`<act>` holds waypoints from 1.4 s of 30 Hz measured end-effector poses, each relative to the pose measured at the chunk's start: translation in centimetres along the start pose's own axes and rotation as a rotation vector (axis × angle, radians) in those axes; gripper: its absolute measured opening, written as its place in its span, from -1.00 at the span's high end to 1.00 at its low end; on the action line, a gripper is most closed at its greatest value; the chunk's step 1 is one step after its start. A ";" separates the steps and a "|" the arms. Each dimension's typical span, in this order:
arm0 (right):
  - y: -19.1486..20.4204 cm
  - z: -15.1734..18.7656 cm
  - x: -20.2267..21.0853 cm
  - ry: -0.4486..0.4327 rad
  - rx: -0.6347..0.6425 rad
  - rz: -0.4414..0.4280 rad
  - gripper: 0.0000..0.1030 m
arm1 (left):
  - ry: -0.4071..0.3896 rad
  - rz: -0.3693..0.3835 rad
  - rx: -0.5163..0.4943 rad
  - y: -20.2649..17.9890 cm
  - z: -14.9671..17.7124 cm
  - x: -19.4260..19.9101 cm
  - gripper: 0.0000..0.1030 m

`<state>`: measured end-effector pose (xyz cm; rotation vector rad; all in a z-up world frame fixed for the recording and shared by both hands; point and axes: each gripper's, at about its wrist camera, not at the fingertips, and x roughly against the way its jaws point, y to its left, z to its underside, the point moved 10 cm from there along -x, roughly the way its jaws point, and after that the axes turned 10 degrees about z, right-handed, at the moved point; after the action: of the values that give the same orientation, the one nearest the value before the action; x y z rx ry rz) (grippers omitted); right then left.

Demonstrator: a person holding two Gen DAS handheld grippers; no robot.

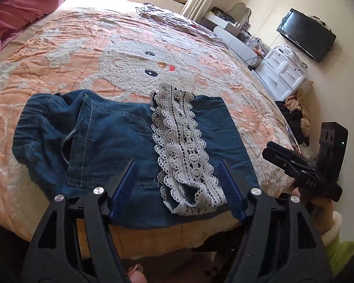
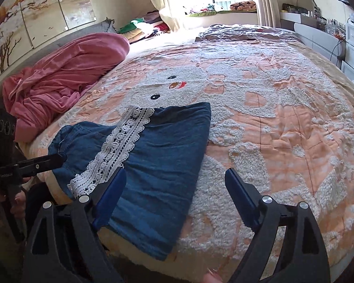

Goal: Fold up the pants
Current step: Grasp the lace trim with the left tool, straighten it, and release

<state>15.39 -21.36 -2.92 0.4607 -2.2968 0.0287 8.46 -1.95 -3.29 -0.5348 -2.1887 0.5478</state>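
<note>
My left hand-held gripper (image 1: 177, 188) hangs with its jaws wide and nothing between the pads; the folded pants (image 1: 129, 146) lie just below and beyond it. My right hand-held gripper (image 2: 174, 195) is wider still, also empty, its left finger over the denim and its right finger over the bedspread (image 2: 282, 129). The pants sit as a compact blue bundle at the near edge of the bed, with the lace trim (image 1: 184, 146) running across the top.

What worries me: the bundle's near edge overhangs the side of the mattress, so I judge that a nudge from either finger could drag it off. The lace end curls loosely at the front, and a fingertip could snag in its holes and pull the fold open. The waistband side (image 1: 28, 127) is puffed and rumpled, so I expect the stack may spring apart if I press unevenly.

I cannot see the underside of the bundle or how many layers it holds. The floor below the bed edge is blocked by my own gripper frames. The pink bedding (image 2: 66, 75) is cut off at the left, and fisheye bending makes the fold's squareness hard to judge.
</note>
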 end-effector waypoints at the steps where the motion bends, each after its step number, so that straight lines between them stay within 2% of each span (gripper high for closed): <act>1: 0.1 0.3 0.1 0.003 -0.003 0.001 -0.66 | 0.007 0.006 0.006 -0.1 0.5 0.0 -0.20; 5: 0.6 1.9 0.2 0.025 -0.006 -0.015 -0.66 | 0.032 -0.001 0.019 -0.4 2.0 -0.2 -0.20; 9: 1.0 3.1 0.0 0.046 -0.006 -0.025 -0.66 | 0.076 0.024 0.015 -1.1 3.3 -1.3 -0.19; 11: 1.0 3.5 0.0 0.053 -0.002 -0.022 -0.66 | 0.093 0.035 0.036 -1.3 3.8 -2.0 0.11; 13: 1.0 3.8 -0.1 0.058 -0.002 -0.021 -0.66 | 0.105 0.023 0.034 -1.2 4.1 -2.7 0.17; 17: 1.2 4.2 -0.1 0.062 0.010 -0.013 -0.66 | 0.110 0.003 0.042 -1.0 4.3 -3.5 0.75; 19: 1.3 4.2 -0.1 0.061 0.016 -0.021 -0.66 | 0.108 -0.001 0.021 -1.3 4.4 -3.1 0.83; 23: 1.8 4.1 -0.4 0.060 0.044 -0.027 -0.66 | 0.127 -0.015 0.010 -1.0 5.4 -2.4 0.83; 30: 1.1 5.6 -2.3 0.101 0.100 0.051 -0.62 | 0.131 -0.091 -0.052 -0.7 5.9 -3.3 0.72; 35: 1.2 6.4 -3.3 0.096 0.180 0.116 -0.62 | 0.134 -0.086 -0.045 -0.4 5.9 -3.8 0.68; 39: 1.3 6.5 -3.4 0.093 0.196 0.131 -0.62 | 0.128 -0.056 -0.028 -0.4 5.7 -3.6 0.66; 42: 1.2 6.2 -3.1 0.092 0.182 0.122 -0.62 | 0.117 -0.057 -0.032 -0.6 5.6 -3.1 0.49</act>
<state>12.63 -20.21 -9.29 0.4015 -2.2378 0.3151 5.83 -5.22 -8.10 -0.5074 -2.0982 0.4410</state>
